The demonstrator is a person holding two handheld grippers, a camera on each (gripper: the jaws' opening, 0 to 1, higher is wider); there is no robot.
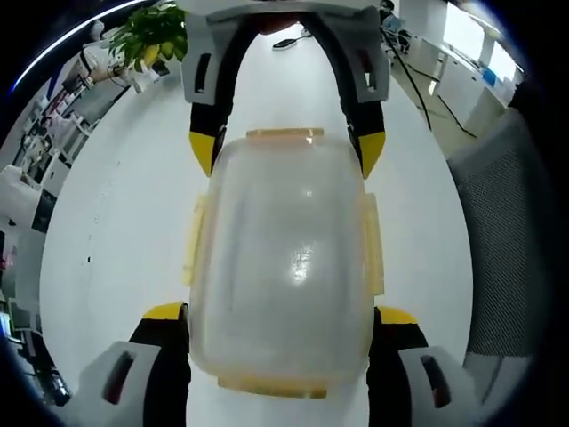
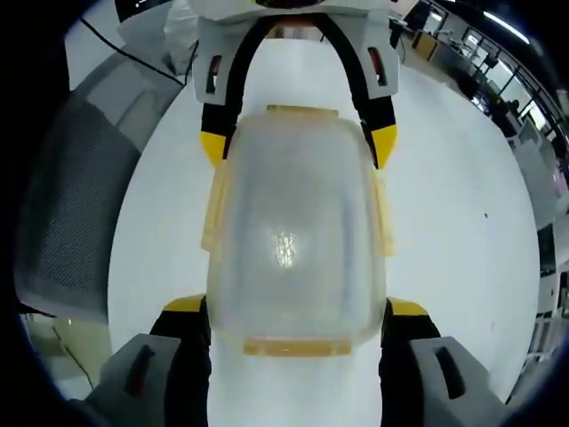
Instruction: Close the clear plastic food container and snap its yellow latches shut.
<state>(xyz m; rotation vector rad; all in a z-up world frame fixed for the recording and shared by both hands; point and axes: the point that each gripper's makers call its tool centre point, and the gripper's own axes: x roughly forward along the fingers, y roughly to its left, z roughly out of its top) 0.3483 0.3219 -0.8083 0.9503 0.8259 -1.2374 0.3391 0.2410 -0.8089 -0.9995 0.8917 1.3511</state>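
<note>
A clear plastic food container (image 1: 284,258) with its lid on lies on the white table (image 1: 116,231). Pale yellow latches (image 1: 193,240) run along all its edges, and the side ones stick outward. In the left gripper view my left gripper (image 1: 280,313) has its yellow-tipped jaws pressed against both sides of the near end. My right gripper (image 1: 286,151) comes in from the top and clasps the far end. In the right gripper view the same container (image 2: 293,222) sits between my right gripper (image 2: 295,307) at the bottom and my left gripper (image 2: 300,142) at the top.
A grey chair (image 1: 507,231) stands beside the table, also seen as the chair (image 2: 80,196). A potted plant (image 1: 151,40) and a small black object (image 1: 289,42) sit at the table's far end. Cables (image 1: 427,89) trail there too.
</note>
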